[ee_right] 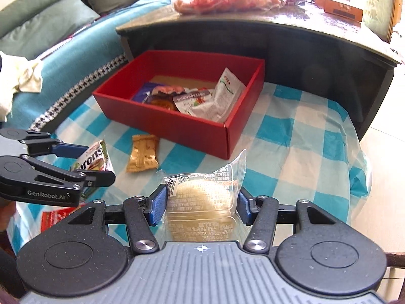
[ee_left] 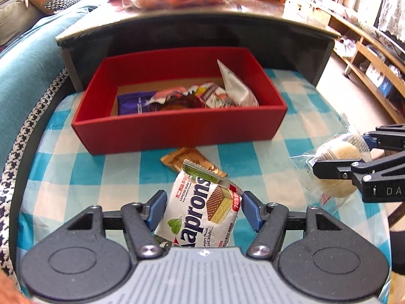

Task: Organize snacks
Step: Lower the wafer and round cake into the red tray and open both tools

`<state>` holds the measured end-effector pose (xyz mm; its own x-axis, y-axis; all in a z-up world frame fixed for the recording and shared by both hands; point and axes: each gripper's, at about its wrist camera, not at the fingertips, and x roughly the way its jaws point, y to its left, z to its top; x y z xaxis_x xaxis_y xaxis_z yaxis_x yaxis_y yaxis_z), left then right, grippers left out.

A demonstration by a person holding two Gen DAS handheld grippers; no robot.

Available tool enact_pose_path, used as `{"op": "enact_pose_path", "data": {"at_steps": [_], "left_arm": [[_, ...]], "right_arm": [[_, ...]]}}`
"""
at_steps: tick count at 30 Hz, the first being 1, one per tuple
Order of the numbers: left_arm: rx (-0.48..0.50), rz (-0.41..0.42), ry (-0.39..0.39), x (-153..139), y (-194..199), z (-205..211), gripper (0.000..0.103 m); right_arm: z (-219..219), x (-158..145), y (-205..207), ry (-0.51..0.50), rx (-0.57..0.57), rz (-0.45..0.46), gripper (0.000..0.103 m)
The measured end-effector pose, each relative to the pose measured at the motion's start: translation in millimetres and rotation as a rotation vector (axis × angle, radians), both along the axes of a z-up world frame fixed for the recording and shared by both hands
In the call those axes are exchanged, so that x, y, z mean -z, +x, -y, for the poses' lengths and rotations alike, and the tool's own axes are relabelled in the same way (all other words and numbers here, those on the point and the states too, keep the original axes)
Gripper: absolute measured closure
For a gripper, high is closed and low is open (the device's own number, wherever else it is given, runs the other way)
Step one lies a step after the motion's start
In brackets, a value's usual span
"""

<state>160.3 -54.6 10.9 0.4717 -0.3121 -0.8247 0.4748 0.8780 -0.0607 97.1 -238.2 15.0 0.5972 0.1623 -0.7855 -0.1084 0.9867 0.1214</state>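
Wafer pack (ee_left: 200, 212) lower end hidden behind left gripper (ee_left: 202, 209).

One red box (ee_left: 177, 129) sits on the table, with four or so snack packets heaped inside. Outside it: one gold bar (ee_right: 143, 156), one Kaprons wafer pack (ee_left: 200, 210), one wrapped cake (ee_right: 200, 202).

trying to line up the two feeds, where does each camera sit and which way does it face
Left wrist: on the left gripper, angled down past its wafer pack toward the red box; the right gripper shows at right.
Right wrist: on the right gripper, angled down past its clear-wrapped cake toward the same box; the left gripper shows at left.
Shared: box, gold packet, checked cloth.
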Motion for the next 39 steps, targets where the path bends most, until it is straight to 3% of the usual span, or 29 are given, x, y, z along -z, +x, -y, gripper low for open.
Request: {"op": "enact_pose_path", "data": {"at_steps": [17, 32, 39], "left_arm": [[-0.142, 0.093, -0.091, -29.3, 59.1, 4.3, 0.011], [-0.175, 0.142, -0.058, -16.4, 121.4, 29.8, 0.011], [-0.187, 0.142, -0.060, -5.9, 137.9, 35.3, 0.011]], "right_arm": [[-3.4, -30.0, 59.6, 0.044, 0.055, 0.149, 0.040], [4.6, -14.0, 124.0, 0.049, 0.119, 0.170, 0.040], [3.8, 3.7, 141.7, 0.037, 0.134, 0.137, 0.046]]}}
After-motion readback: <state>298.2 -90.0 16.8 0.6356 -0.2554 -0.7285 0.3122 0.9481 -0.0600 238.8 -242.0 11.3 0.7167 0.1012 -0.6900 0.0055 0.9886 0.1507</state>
